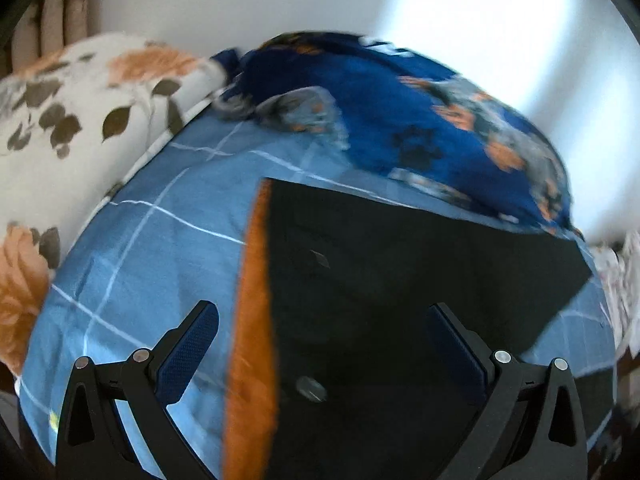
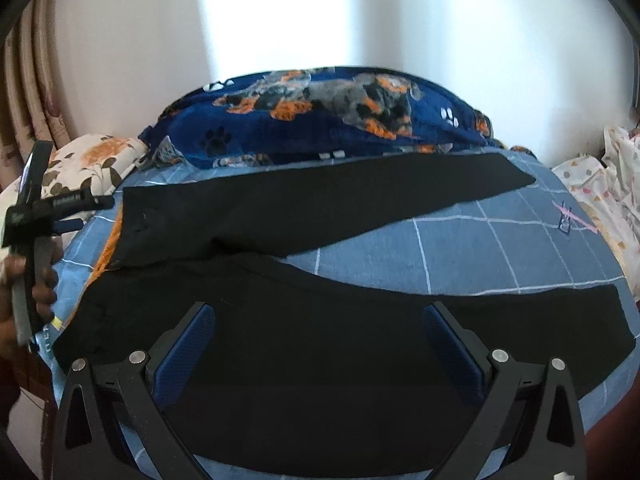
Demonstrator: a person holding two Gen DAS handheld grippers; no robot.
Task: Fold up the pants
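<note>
Looking over my bed: blue checked sheet (image 2: 500,248) with white grid lines.
Pants: black pants (image 2: 320,340) spread flat on that sheet, legs apart in a V, orange lining (image 1: 252,320) at the waist.
Blanket: navy paw-print blanket (image 2: 320,120) bunched behind them.
Pillow: floral pillow (image 1: 80,120) far left.
My left gripper (image 1: 320,344): fingers spread wide, empty, over the waist.
My right gripper (image 2: 318,344): spread wide, empty, over the near leg.
Writing: small white lettering on the left gripper's body, too blurred to read.

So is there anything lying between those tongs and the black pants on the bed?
Nothing visible. The right tongs hang open directly over the near leg of the black pants, and the left tongs hang open over the waist end. No object lies on the fabric.
</note>
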